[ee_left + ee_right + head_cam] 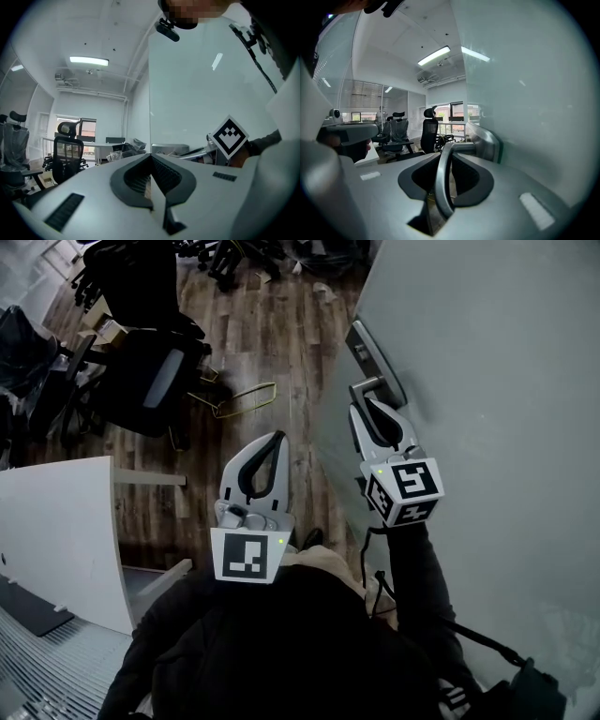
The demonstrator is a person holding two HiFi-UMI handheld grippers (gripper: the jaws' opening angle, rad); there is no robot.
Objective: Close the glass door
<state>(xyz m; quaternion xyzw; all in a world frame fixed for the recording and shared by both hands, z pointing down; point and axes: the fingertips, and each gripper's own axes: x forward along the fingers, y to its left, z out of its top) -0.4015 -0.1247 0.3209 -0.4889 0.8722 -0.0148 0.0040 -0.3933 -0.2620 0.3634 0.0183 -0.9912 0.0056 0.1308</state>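
Observation:
The frosted glass door (487, 381) fills the right side of the head view, its edge running up past a metal handle plate (372, 352). My right gripper (372, 405) is shut on the lever handle (366, 386). In the right gripper view the curved metal lever (441, 185) runs down between the jaws of that gripper (451, 152), beside the glass door (525, 93). My left gripper (277, 439) hangs left of the door, shut with nothing in it. In its own view the left gripper (151, 157) points along the glass door (197, 89).
Black office chairs (145, 362) stand on the wooden floor (272, 324) at the left. A white desk (56, 531) is close on my left. A yellow wire object (242, 397) lies on the floor near the door's edge.

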